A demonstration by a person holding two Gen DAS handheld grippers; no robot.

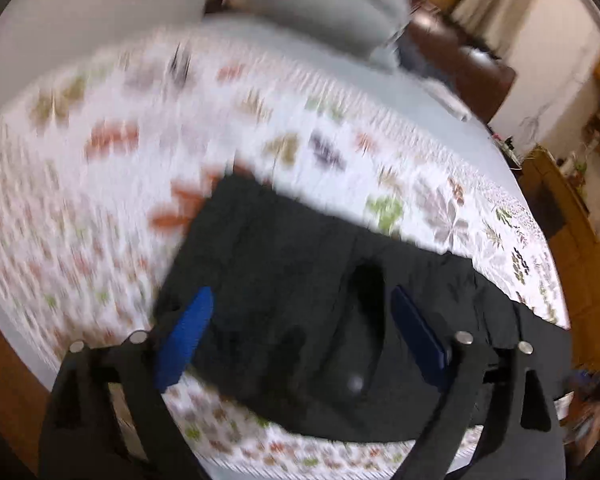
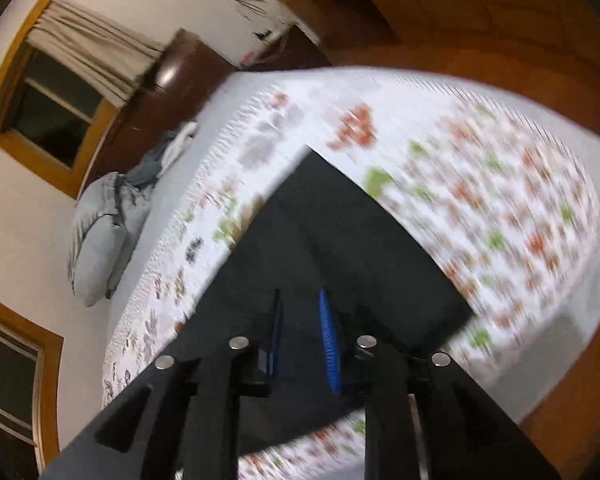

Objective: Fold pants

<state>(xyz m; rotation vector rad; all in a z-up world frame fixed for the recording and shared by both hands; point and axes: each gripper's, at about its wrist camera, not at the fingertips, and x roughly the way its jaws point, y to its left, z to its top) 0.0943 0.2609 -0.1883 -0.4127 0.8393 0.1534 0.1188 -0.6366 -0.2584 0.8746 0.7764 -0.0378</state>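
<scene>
Black pants (image 1: pixel 300 300) lie folded into a compact block on a white floral bedspread (image 1: pixel 140 120). My left gripper (image 1: pixel 300 308) is open above them, its blue fingers (image 1: pixel 184 336) spread wide and holding nothing. In the right wrist view the pants (image 2: pixel 332 232) are a dark rectangle. My right gripper (image 2: pixel 302 320) hovers over their near part with the blue fingers (image 2: pixel 328 344) a narrow gap apart and nothing clearly between them. Both views are blurred by motion.
The bedspread (image 2: pixel 480 200) covers a bed with a grey pillow (image 2: pixel 100 236) and a dark wooden headboard (image 2: pixel 172 92). A grey pillow (image 1: pixel 320 4) also lies at the far end. Wooden floor (image 2: pixel 500 40) surrounds the bed. A window (image 2: pixel 48 100) is on the wall.
</scene>
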